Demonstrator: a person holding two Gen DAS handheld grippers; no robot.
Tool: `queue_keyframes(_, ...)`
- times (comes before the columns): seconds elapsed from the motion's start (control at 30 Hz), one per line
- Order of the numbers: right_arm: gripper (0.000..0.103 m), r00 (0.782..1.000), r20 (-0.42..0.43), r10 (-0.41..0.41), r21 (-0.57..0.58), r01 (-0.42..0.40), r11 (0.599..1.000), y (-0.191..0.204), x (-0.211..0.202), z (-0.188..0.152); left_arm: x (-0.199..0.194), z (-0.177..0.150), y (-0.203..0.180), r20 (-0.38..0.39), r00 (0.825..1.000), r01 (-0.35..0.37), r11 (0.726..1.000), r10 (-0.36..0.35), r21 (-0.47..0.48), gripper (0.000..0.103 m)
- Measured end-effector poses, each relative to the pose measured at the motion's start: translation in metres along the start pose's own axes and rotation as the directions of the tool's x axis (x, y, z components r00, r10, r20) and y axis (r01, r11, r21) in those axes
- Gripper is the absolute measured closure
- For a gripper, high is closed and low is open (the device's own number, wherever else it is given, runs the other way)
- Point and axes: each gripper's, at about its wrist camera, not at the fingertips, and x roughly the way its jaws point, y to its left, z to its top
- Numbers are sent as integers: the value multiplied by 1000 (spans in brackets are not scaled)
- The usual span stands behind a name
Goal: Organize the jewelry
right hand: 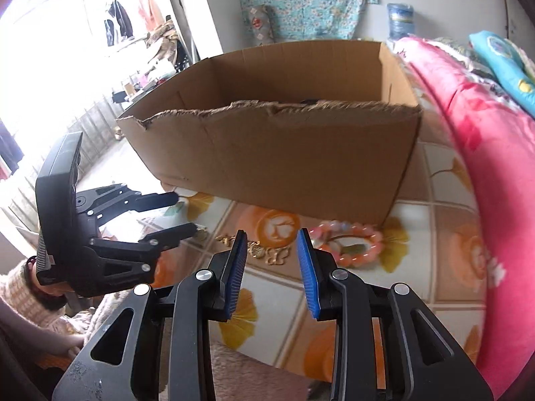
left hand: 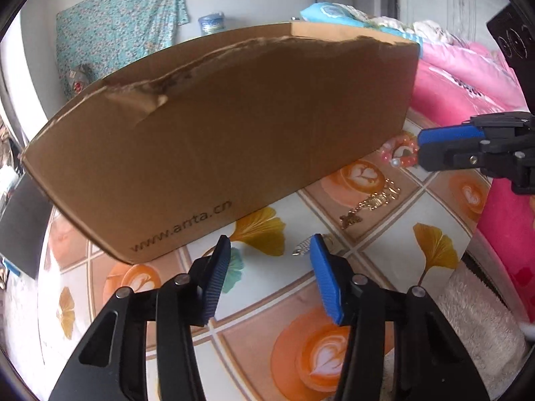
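A: Left gripper (left hand: 270,247) is level and low over the patterned tablecloth (left hand: 274,304), fingers spread wide, gripping nothing, pointing at the near wall of the cardboard box (left hand: 214,153).

B: And the right gripper (right hand: 272,244)?

A: Tilted down towards the cloth, jaws parted about as wide and empty. From the left camera it reaches in sideways, just off the box's right corner.

B: Where's the jewelry?

A: All outside the box, along its near wall. The pink bead bracelet (right hand: 347,244) lies by that right corner, just beyond the right fingertips. The gold chain (left hand: 371,202) sprawls beside it, and a small silver piece (left hand: 302,247) sits by the left gripper's blue pad (left hand: 326,284).
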Motion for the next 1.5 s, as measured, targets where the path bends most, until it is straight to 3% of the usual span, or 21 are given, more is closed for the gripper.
queue_keyframes(0.27,73,998,-17,58,32,-58,998,5,12,-2,2,9,-7,-19,998,55,998,-55,1,56)
queue_keyframes(0.4,73,997,-12,71,36,-70,997,8,15,-3,5,9,-9,-42,997,66,997,-68,-33,72)
queue_keyframes(0.63,73,996,2,94,47,-94,994,12,16,-5,8,16,-17,-70,995,71,997,-72,-22,83)
queue_keyframes(0.73,73,995,6,96,51,-96,994,11,14,-6,8,18,-22,-81,994,79,997,-78,9,98)
queue_keyframes(1.1,73,994,18,105,34,-106,994,18,7,-8,3,10,-12,-68,991,110,991,-116,-82,99)
queue_keyframes(1.3,73,993,4,121,-24,-121,992,39,15,-8,-5,4,4,-57,994,82,987,-91,-140,99)
queue_keyframes(1.5,79,996,-58,66,-97,-71,993,60,40,-9,-10,-5,20,-49,996,70,981,-80,-181,99)
